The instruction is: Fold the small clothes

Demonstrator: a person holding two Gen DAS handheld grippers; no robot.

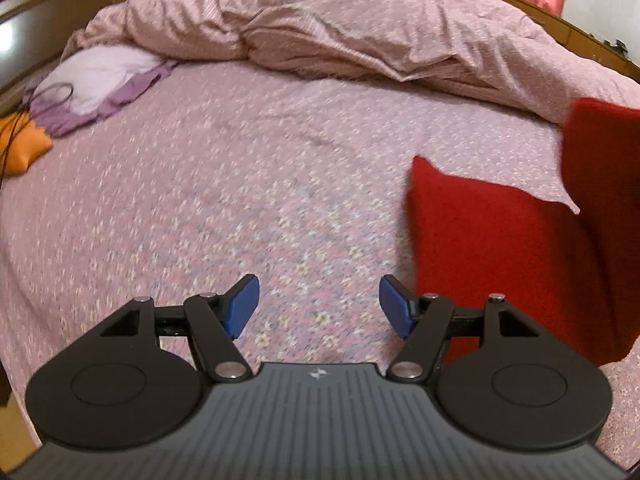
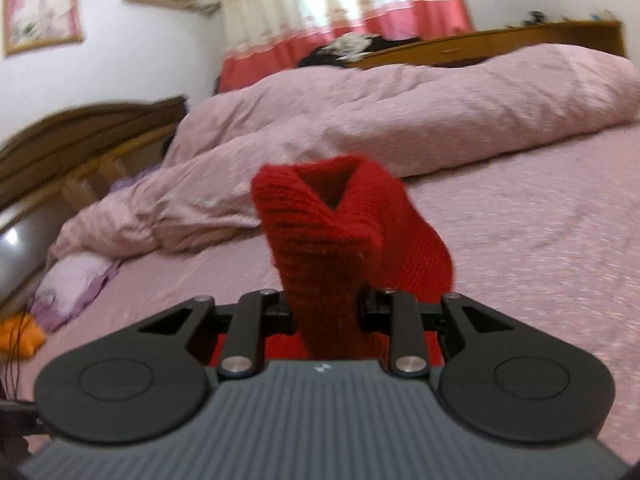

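- A bedroom: a bed (image 1: 240, 208) with a pink flowered sheet fills both views, and a rumpled pink quilt (image 1: 340, 28) is heaped along its far side.
- A red and white curtain (image 2: 340, 8) hangs behind the bed, with a framed picture (image 2: 40, 8) on the wall to its left.
- A lilac cloth (image 1: 92, 80) and something orange (image 1: 24, 148) lie at the left edge of the bed.
- The left claw (image 1: 319, 306) hangs over bare sheet, released, its blue pads (image 1: 242, 306) wide apart with nothing between them.
- A red knitted garment (image 1: 500, 260) hangs just to the right of the left claw, not touching its pads, its upper part lifted clear of the sheet.
- The right claw (image 2: 325, 312) is clenched on that red knitted garment (image 2: 332, 240); a bunched fold rises between its pads and stands up in front of the camera, with more red cloth hanging below.
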